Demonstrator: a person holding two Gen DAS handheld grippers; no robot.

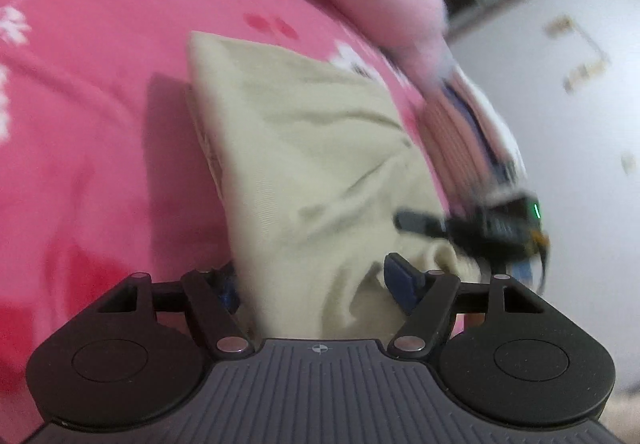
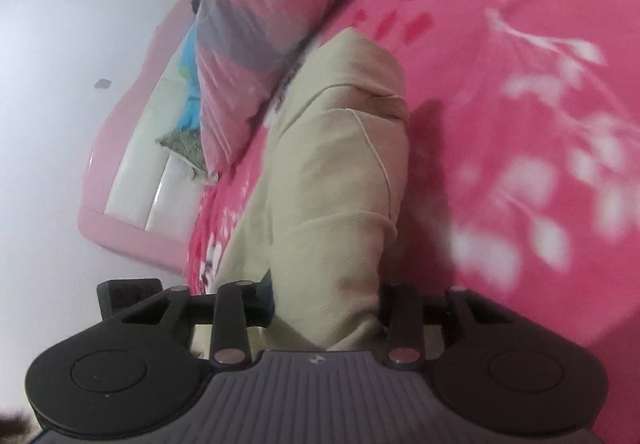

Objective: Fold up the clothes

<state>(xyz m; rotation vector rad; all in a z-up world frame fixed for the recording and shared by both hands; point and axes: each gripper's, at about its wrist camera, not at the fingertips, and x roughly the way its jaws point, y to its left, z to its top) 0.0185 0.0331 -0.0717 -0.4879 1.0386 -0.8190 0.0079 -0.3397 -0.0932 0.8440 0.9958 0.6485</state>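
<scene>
pink floral bedspread (image 1: 80,124): left gripper (image 1: 316,280) and right gripper (image 2: 324,300), jaws part-open, are straddling the cream garment's (image 1: 304,148) six-o'clock edge; grip uncertain. folding underway; next needs a firm pinch.

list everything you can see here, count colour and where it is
garment: one, cream, partly folded on the sheet, its near end between both grippers' fingers
sheet: one, pink with white flowers, covers the bed
quilt: one, pink and grey striped, bunched along the sheet's edge beside the garment
headboard: one, pink frame with white padding, against the wall
wall: white, behind the bed
left gripper: one, black, cloth between its fingers; grip unclear
right gripper: one, black, cloth bunched between its fingers; grip unclear; blurred in the left wrist view
</scene>
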